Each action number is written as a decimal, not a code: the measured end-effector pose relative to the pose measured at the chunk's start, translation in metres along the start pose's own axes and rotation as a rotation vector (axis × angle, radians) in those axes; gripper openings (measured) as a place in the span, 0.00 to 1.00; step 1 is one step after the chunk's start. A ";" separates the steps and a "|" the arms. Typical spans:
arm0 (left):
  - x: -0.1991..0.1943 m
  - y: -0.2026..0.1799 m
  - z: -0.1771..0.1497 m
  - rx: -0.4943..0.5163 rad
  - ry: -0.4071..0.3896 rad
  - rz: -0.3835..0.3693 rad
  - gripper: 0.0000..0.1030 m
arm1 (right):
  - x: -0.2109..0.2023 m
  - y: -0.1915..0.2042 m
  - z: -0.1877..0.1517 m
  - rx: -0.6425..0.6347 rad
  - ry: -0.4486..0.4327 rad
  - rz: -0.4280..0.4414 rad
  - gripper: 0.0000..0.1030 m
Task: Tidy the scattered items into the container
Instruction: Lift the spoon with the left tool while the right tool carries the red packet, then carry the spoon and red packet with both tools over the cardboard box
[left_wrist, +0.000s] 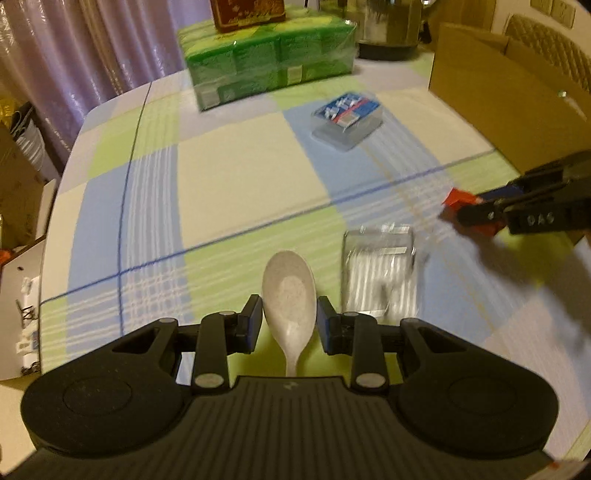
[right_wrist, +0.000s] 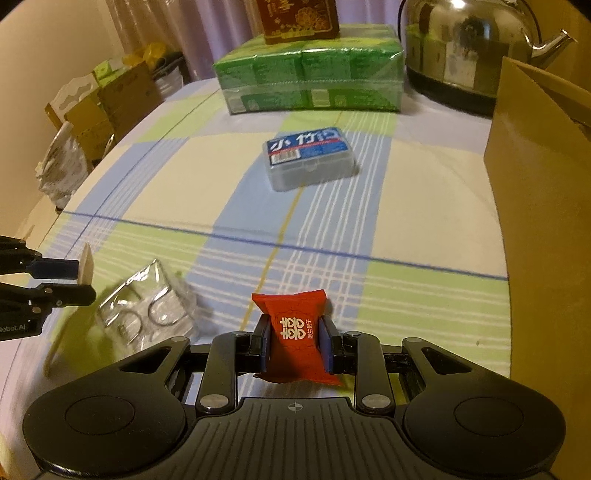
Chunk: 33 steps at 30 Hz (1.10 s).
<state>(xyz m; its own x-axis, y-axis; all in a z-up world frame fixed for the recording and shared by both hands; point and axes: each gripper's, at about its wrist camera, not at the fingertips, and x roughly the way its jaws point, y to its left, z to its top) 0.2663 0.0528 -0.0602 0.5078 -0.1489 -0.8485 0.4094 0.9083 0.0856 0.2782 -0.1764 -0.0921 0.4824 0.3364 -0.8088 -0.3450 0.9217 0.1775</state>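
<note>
The right gripper (right_wrist: 293, 341) pinches a red candy packet (right_wrist: 297, 334); the cardboard box (right_wrist: 543, 206) stands ahead-right, nearer it than the left gripper (left_wrist: 289, 325), which clasps a white spoon (left_wrist: 290, 295).

Left gripper (left_wrist: 289, 317) clamps pale spoon (left_wrist: 289, 295); clear packet (left_wrist: 378, 273) just right, blurred, contents perhaps sticks

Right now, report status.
Left tongs shut on spoon. Right tongs shut on red packet. Cardboard box right, path open.

Open tablecloth (right_wrist: 207, 181) lies ahead; the clear bag (right_wrist: 147, 310), toothpick box (right_wrist: 310, 157) and cardboard box (right_wrist: 539, 184) obstruct.
</note>
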 end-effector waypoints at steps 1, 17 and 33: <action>-0.003 0.000 -0.004 -0.004 0.003 -0.007 0.26 | -0.001 0.002 -0.003 -0.003 0.004 0.004 0.23; -0.009 -0.118 -0.029 0.251 0.052 -0.205 0.26 | -0.052 0.003 -0.077 0.048 0.000 -0.066 0.23; 0.006 -0.131 -0.026 0.260 0.040 -0.225 0.28 | -0.061 -0.001 -0.094 0.028 -0.070 -0.068 0.36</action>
<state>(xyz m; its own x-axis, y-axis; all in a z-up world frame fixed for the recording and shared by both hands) 0.1960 -0.0571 -0.0896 0.3548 -0.3136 -0.8808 0.6898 0.7238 0.0202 0.1729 -0.2165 -0.0956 0.5591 0.2843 -0.7788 -0.2872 0.9476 0.1398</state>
